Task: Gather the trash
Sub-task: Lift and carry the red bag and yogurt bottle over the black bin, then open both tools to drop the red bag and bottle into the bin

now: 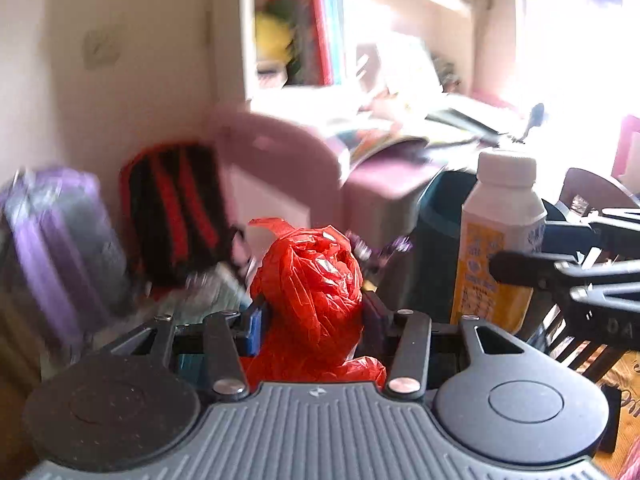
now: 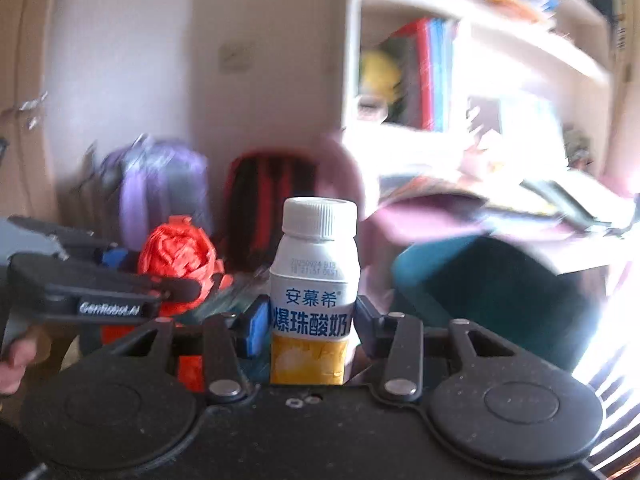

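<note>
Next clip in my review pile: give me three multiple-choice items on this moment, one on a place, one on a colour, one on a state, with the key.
1. Place: where is the crumpled plastic bag?
A. between the left gripper's fingers
B. inside the teal bin
C. on the bookshelf

2. Colour: what colour is the yogurt bottle's cap?
A. red
B. white
C. blue

3. State: how does the right gripper stand?
A. wide open and empty
B. shut on the bag
C. shut on the upright bottle

Key:
1 A, the left wrist view shows the red bag clamped between the pads.
2 B, the ribbed cap is white in both views.
3 C, the right wrist view shows the pads pressing the bottle's sides, cap upward.
</note>
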`<state>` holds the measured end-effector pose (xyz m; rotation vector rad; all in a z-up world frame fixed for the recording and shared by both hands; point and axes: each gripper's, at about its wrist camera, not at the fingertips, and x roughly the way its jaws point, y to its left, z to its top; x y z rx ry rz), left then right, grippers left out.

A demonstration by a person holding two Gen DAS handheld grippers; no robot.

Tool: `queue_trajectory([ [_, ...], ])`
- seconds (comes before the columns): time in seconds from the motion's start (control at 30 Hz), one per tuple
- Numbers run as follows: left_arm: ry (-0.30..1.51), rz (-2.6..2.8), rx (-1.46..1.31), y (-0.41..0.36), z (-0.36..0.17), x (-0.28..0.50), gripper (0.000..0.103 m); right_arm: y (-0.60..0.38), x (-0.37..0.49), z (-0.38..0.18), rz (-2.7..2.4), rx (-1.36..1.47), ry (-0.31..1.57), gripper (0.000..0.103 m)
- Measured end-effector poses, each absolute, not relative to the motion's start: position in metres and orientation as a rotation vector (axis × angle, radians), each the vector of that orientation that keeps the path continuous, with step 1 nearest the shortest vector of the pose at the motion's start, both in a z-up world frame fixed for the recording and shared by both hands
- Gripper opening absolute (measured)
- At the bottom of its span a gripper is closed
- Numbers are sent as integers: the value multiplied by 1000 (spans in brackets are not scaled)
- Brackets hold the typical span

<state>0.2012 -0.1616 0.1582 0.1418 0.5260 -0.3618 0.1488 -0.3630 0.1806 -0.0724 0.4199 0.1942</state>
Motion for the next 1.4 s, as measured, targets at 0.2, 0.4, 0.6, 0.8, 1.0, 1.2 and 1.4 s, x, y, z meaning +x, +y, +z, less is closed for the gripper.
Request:
queue_trajectory([
  [0.2, 439, -426, 177, -217, 211, 215, 48, -419, 152, 212, 83, -56, 369, 43],
  [0.4, 346, -466, 148, -268, 248, 228, 48, -455, 170, 204, -2, -35, 389, 43],
  [0.6, 314, -487, 169, -326, 252, 247, 48, -479, 180, 188, -40, -24, 433, 43],
  [0.8, 373, -489, 204, -365, 217, 277, 48, -492, 191, 167, -59, -22, 480, 43],
  [1.0, 505, -486, 227, -387, 172, 310, 48, -505, 216, 143, -63, -1, 550, 43],
  [1.2, 629, -506, 295, -407, 134, 329, 49, -509, 238, 122, -56, 0, 631, 43],
  [1.4, 712, -519, 331, -416, 114, 340, 52, -510, 245, 112, -41, -16, 674, 45],
])
